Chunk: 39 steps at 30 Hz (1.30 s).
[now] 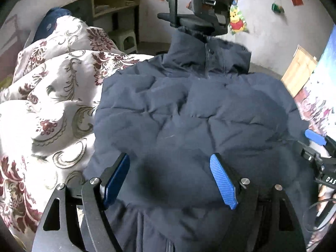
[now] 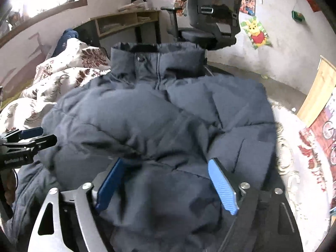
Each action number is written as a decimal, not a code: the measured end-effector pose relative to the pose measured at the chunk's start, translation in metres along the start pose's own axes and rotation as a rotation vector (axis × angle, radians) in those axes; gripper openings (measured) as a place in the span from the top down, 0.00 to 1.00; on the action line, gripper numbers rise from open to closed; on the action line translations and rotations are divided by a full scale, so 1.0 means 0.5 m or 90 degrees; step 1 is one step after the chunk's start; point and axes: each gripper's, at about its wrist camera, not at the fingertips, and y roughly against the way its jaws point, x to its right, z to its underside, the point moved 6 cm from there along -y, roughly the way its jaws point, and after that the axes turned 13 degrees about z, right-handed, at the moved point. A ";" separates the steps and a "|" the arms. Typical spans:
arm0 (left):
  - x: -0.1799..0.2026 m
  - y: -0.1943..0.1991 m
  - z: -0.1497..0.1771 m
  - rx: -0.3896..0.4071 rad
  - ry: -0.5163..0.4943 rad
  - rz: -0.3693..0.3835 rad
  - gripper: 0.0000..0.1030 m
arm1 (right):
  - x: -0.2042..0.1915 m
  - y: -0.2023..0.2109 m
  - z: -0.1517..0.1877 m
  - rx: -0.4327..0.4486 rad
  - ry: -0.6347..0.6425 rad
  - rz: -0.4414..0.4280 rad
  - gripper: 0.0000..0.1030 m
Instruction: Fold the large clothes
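A dark navy puffer jacket (image 1: 189, 105) lies spread on the bed, collar at the far end and zip closed up the middle. My left gripper (image 1: 170, 156) is open over its near left part, blue pads wide apart with padded fabric below and between them. My right gripper (image 2: 166, 160) is open over the near right part of the jacket (image 2: 147, 109), and a bulge of fabric rises between its fingers without being pinched. Each gripper shows at the edge of the other's view: the right gripper (image 1: 315, 138) and the left gripper (image 2: 31, 136).
A floral quilt (image 1: 52, 105) is heaped to the jacket's left. Beyond the collar stands a black office chair (image 1: 210, 4), with a wooden desk shelf (image 1: 113, 4) and a small green stool (image 1: 126, 40) behind. A wooden board (image 1: 298, 71) leans at the right, beside a patterned sheet (image 2: 315, 147).
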 end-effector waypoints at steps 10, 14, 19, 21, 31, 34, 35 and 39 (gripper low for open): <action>-0.046 0.086 -0.087 -0.023 0.019 0.042 0.22 | -0.016 0.140 -0.061 0.001 -0.034 0.036 0.07; -0.049 0.125 -0.179 -0.011 -0.004 0.056 0.22 | -0.021 0.200 -0.142 -0.024 -0.023 0.042 0.07; -0.032 0.140 -0.310 0.007 -0.025 0.088 0.22 | -0.006 0.214 -0.264 -0.061 -0.026 0.075 0.06; -0.032 0.120 -0.352 0.016 -0.021 0.074 0.22 | 0.009 0.188 -0.314 -0.055 -0.031 0.084 0.06; -0.036 -0.106 -0.443 -0.013 -0.090 0.032 0.23 | 0.082 -0.124 -0.427 -0.031 -0.062 0.047 0.11; -0.035 -0.180 -0.450 -0.032 -0.105 0.005 0.25 | 0.102 -0.208 -0.432 -0.060 -0.070 0.039 0.22; -0.034 -0.203 -0.452 -0.041 -0.102 0.010 0.29 | 0.106 -0.242 -0.434 -0.070 -0.067 0.031 0.23; -0.035 -0.269 -0.457 -0.067 -0.101 0.009 0.51 | 0.124 -0.317 -0.447 -0.079 -0.067 0.007 0.28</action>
